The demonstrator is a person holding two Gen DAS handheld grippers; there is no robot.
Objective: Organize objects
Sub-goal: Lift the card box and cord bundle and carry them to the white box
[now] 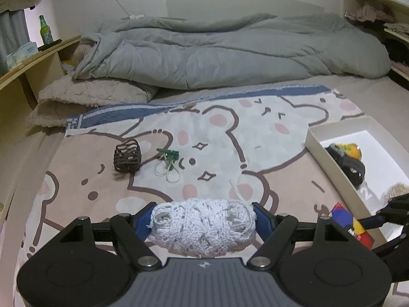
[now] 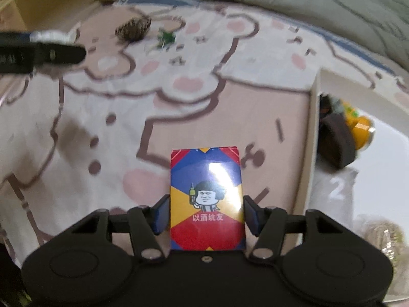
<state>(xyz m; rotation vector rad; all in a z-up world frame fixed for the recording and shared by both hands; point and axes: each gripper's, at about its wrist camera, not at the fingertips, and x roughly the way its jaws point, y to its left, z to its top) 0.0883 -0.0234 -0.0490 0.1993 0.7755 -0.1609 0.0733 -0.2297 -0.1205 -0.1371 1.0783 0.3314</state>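
my left gripper (image 1: 203, 226) fingers clamp a fuzzy white yarn ball (image 1: 203, 227); my right gripper (image 2: 206, 217) fingers pinch a glossy red-blue-yellow card box (image 2: 206, 199).

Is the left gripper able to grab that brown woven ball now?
Probably not yet. The left gripper is already shut on a white ball of yarn, so it is full. Nothing blocks the path to the brown woven ball on the bear blanket.

White yarn ball gripped at the frame's bottom centre.
The left claw (image 1: 203, 226) clamps a white crocheted yarn ball (image 1: 203, 226); a brown woven ball (image 1: 127, 159) and green binder clip (image 1: 167, 153) lie centre-left on the bear-print blanket (image 1: 230, 140).
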